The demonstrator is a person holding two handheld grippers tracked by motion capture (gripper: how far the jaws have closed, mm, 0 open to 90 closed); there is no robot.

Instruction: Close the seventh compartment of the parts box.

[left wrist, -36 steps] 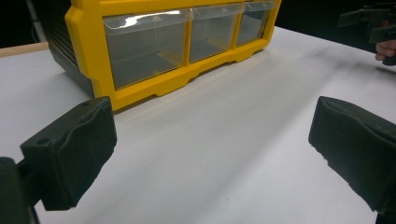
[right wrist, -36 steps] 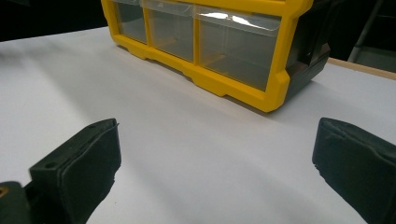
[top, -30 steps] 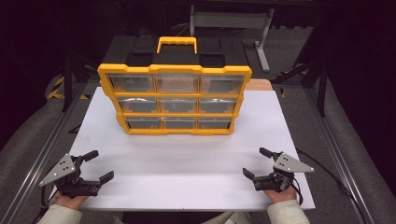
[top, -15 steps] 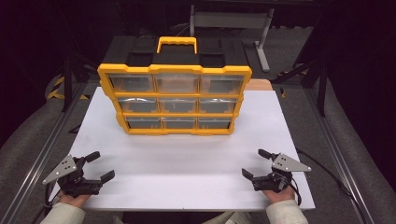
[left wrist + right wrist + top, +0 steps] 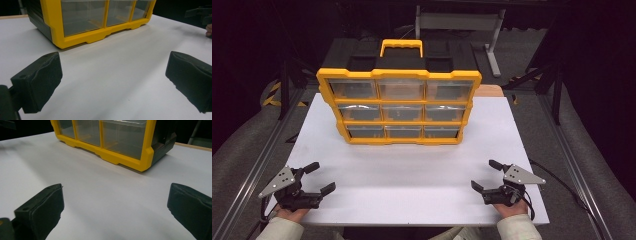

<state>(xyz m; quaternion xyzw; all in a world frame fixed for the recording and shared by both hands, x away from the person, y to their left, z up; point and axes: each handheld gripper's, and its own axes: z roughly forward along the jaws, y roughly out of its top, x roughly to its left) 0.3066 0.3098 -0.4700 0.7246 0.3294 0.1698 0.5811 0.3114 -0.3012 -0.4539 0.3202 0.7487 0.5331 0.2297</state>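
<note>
A yellow-framed plastic organiser cabinet with nine clear drawers (image 5: 399, 107) stands upright on a white rectangular tabletop (image 5: 412, 170), toward twelve o'clock from the person. The high view shows its black top and yellow carry handle (image 5: 401, 46), and all three rows of drawers. The gripper views show just the bottom row, close up: the left gripper view looks at the cabinet's lower left corner (image 5: 58, 41) and its black side wall, while the right gripper view looks at the lower right corner (image 5: 145, 160).

In the high view the left gripper (image 5: 316, 178) rests low over the table at about seven o'clock, held in a hand (image 5: 292, 212) that enters from the bottom edge, jaws spread wide and aimed toward two o'clock. The right gripper (image 5: 485, 175) sits at about five o'clock in the other hand (image 5: 510, 207), jaws also spread wide, aimed toward ten o'clock. Both are well apart from the cabinet, with bare white tabletop between their jaws. The left gripper view also catches the right gripper, dark and distant, at its two o'clock edge.
</note>
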